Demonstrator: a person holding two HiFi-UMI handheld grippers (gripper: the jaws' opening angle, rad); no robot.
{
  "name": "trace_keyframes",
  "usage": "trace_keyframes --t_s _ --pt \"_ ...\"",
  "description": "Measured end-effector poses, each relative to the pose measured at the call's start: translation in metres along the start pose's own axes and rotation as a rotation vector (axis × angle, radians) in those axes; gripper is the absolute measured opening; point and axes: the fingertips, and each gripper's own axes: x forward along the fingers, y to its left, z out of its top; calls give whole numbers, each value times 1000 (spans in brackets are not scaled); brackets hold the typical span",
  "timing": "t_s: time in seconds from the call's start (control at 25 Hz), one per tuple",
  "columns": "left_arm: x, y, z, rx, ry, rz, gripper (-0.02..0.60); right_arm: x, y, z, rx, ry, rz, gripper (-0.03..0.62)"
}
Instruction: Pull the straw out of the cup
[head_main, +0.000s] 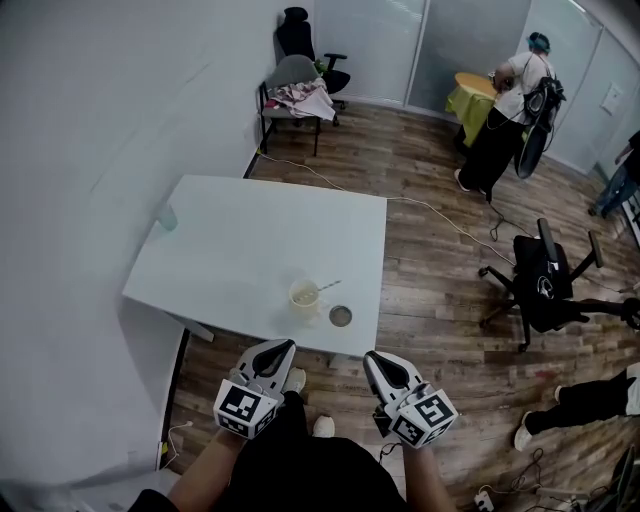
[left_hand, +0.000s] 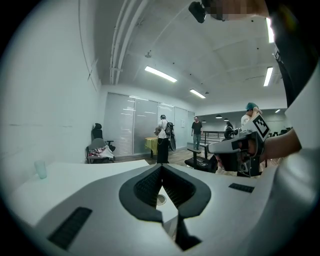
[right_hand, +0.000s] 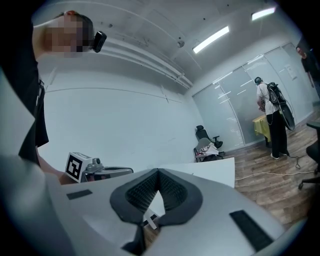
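A pale yellow cup (head_main: 304, 297) stands near the front edge of the white table (head_main: 250, 240), with a straw (head_main: 328, 287) leaning out to its right. A round lid (head_main: 341, 316) lies flat just right of the cup and shows through the left gripper's jaw gap as well (left_hand: 160, 199). My left gripper (head_main: 286, 346) (left_hand: 161, 167) is shut and empty, held below the table's front edge, short of the cup. My right gripper (head_main: 371, 357) (right_hand: 158, 171) is also shut and empty, off the table's front right. Neither touches the cup.
A clear cup (head_main: 167, 217) stands at the table's far left by the wall. A black office chair (head_main: 540, 280) is on the wood floor to the right, and a cable (head_main: 440, 222) runs across the floor. A chair with clothes (head_main: 295, 95) and a person (head_main: 510, 110) are farther back.
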Motion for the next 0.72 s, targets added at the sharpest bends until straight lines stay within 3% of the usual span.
trace_keyframes --t_s 0.36,0.72 --pt "44 27 -7 11 28 -70 14 41 -22 1 -17 23 -43 17" --pt "101 54 -20 80 110 -171 15 84 -43 1 -20 52 -101 17"
